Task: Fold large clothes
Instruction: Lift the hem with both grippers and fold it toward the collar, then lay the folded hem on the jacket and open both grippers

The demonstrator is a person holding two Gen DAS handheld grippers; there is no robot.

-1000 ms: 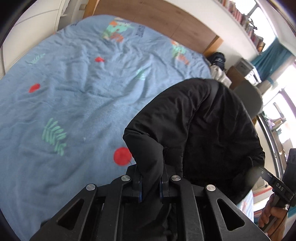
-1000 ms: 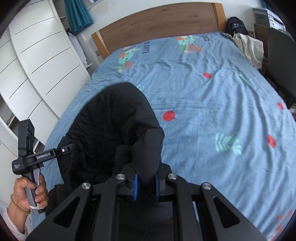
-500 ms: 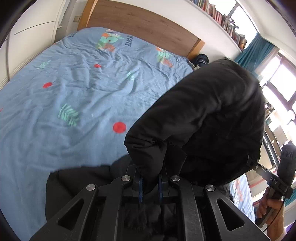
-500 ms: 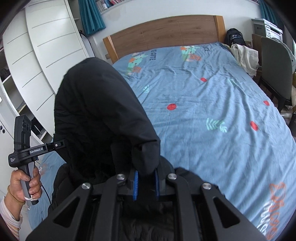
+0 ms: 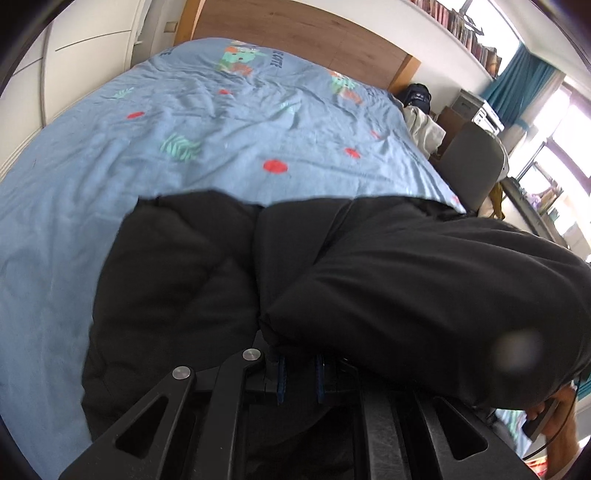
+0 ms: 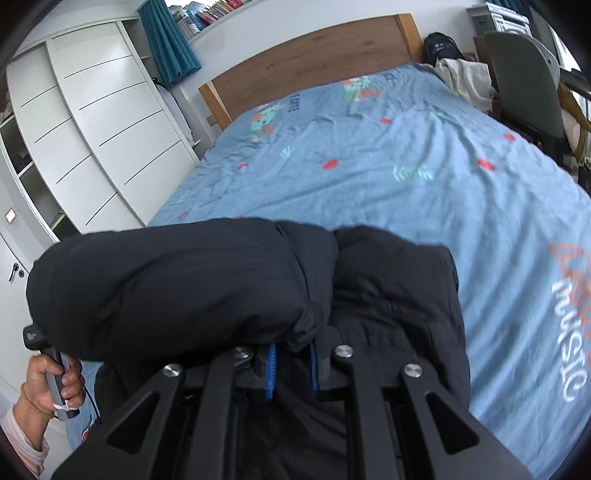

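On the near end of the wide bed with the blue sheet [image 5: 229, 125] [image 6: 406, 177] lies a big, puffy black jacket [image 5: 177, 280] [image 6: 399, 288]. Part of the jacket rests flat on the sheet, and a thick fold of it is lifted up above that flat part. The left gripper [image 5: 299, 376] is clenched on the black cloth, with a bunch of it pinched between its two blue-edged fingers [image 5: 281, 380]. The right gripper [image 6: 291, 369] pinches the jacket the same way, with cloth squeezed between its blue fingers [image 6: 271, 373]. From the left wrist camera, the raised fold runs off to the right side, and a hand [image 5: 557, 417] shows under its far end. From the right wrist camera, the raised fold runs off to the left, and the other hand [image 6: 48, 384] grips a grey handle below it. The blue sheet has red dots, green leaves and little cartoon pictures on it. A brown wooden headboard [image 5: 295, 29] [image 6: 314, 55] stands at the far end of the bed. White cupboard doors [image 6: 99, 122] stand along one side of the bed, and a grey chair [image 5: 472, 158] [image 6: 524, 77] stands on the other side. Teal curtains [image 5: 524, 85] [image 6: 170, 40] hang by the windows.
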